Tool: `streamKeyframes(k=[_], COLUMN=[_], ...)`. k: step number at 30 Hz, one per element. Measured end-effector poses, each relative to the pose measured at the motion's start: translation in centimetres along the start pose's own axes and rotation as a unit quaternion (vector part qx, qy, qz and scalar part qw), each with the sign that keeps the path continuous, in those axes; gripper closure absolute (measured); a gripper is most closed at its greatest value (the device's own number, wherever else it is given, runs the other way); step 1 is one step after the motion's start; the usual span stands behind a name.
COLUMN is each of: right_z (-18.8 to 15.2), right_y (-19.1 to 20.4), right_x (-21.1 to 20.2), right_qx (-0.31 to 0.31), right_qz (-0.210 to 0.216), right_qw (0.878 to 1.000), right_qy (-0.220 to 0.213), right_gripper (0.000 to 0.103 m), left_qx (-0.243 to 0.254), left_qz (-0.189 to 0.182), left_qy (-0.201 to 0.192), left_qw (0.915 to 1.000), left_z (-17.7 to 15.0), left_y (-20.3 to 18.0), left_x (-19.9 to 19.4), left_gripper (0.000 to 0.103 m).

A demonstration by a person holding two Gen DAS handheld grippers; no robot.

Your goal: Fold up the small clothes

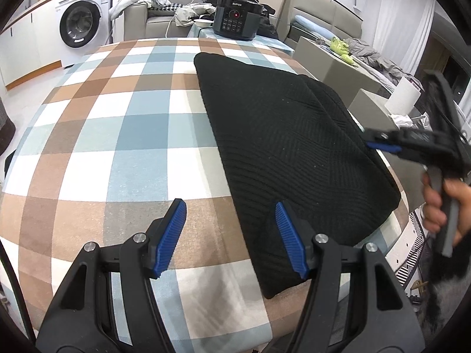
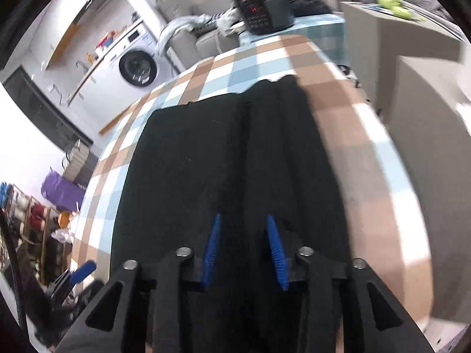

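Blue pads of my left tool (image 1: 231, 229) gape wide over the black knit garment (image 1: 288, 135) while my right tool (image 2: 243, 248), partly parted, holds nothing, so a shallow pinch could undo the fold.

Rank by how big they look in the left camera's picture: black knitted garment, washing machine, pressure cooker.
1. black knitted garment, though closest to the camera.
2. washing machine.
3. pressure cooker.

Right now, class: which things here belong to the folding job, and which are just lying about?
Job: black knit garment; left gripper, open; right gripper, open above the garment; checked tablecloth.

Lying about: pressure cooker; washing machine; white paper roll.
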State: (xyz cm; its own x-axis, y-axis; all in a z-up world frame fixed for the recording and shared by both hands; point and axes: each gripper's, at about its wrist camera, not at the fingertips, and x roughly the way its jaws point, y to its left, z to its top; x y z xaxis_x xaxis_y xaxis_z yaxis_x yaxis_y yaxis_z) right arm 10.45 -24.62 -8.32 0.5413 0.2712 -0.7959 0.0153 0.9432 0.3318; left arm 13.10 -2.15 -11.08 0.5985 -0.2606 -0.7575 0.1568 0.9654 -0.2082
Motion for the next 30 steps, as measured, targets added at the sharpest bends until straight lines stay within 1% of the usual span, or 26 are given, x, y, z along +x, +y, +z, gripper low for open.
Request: streamKeyframes(k=[1,3,5,6,11,12,14,16,18,20,22,25,27,28,29,30], right_z=[-0.5,-1.5,-1.9,-2.0,-1.9,-1.7,-1.3,-1.1,-1.0,-1.0,-0.7,-0.5,-0.3,-0.3,-0.2,-0.3], right_y=[-0.6,-1.7,-2.3,-2.5,-2.9,-2.8,-2.5,-1.5,0.0,0.7,0.8,0.8,1.2,1.5,1.7,2.0], right_x=[-0.6,-1.6,-1.6,-1.4,0.3,0.6,1.1,1.0,1.0,1.5,2.4,3.0,3.5,3.7,3.8,4.0], right_qx=[0.008,0.021,0.024,0.023,0.015,0.014,0.009,-0.014,-0.053,-0.075,-0.08,-0.083,-0.098,-0.107,-0.114,-0.126], right_qz=[0.001,0.004,0.018,0.033,0.084,0.09,0.101,0.101,0.104,0.086,0.071,0.068,0.065,0.059,0.054,0.052], right_qw=[1.0,1.0,0.999,0.999,0.996,0.996,0.995,0.995,0.993,0.993,0.994,0.993,0.992,0.992,0.991,0.99], right_qy=[-0.004,-0.011,-0.012,-0.006,0.014,0.014,0.019,0.02,0.019,0.02,0.032,0.04,0.043,0.04,0.037,0.035], right_gripper=[0.062,0.061,0.06,0.058,0.058,0.056,0.056,0.056,0.056,0.056,0.056,0.056,0.056,0.059,0.064,0.083], left_qx=[0.001,0.003,0.006,0.007,0.006,0.004,0.001,-0.001,-0.002,-0.001,0.002,0.005,0.004,0.002,0.001,-0.001], left_qz=[-0.003,-0.007,-0.008,-0.009,-0.006,-0.004,-0.002,0.001,0.0,0.0,-0.001,-0.002,-0.002,-0.002,-0.001,-0.001], left_qy=[0.0,0.0,0.001,0.001,0.001,0.002,0.004,0.006,0.007,0.007,0.007,0.008,0.01,0.01,0.011,0.01], left_qw=[1.0,1.0,0.9999,0.9999,1.0,1.0,1.0,1.0,1.0,1.0,1.0,1.0,0.9999,0.9999,0.9999,0.9999], left_z=[0.1,0.1,0.2,0.2,0.1,0.0,-0.1,-0.1,0.0,0.0,0.1,0.1,0.0,0.0,0.0,0.0], left_y=[-0.1,-0.4,-0.6,-0.7,-0.8,-0.8,-0.5,-0.3,-0.2,-0.2,-0.3,-0.4,-0.4,-0.3,-0.3,-0.2], left_x=[0.1,0.2,0.4,0.4,0.3,0.3,0.4,0.5,0.6,0.7,0.7,0.7,0.8,0.9,0.9,0.9], left_gripper=[0.043,0.043,0.043,0.043,0.043,0.043,0.043,0.043,0.043,0.043,0.043,0.043,0.043,0.043,0.043,0.043])
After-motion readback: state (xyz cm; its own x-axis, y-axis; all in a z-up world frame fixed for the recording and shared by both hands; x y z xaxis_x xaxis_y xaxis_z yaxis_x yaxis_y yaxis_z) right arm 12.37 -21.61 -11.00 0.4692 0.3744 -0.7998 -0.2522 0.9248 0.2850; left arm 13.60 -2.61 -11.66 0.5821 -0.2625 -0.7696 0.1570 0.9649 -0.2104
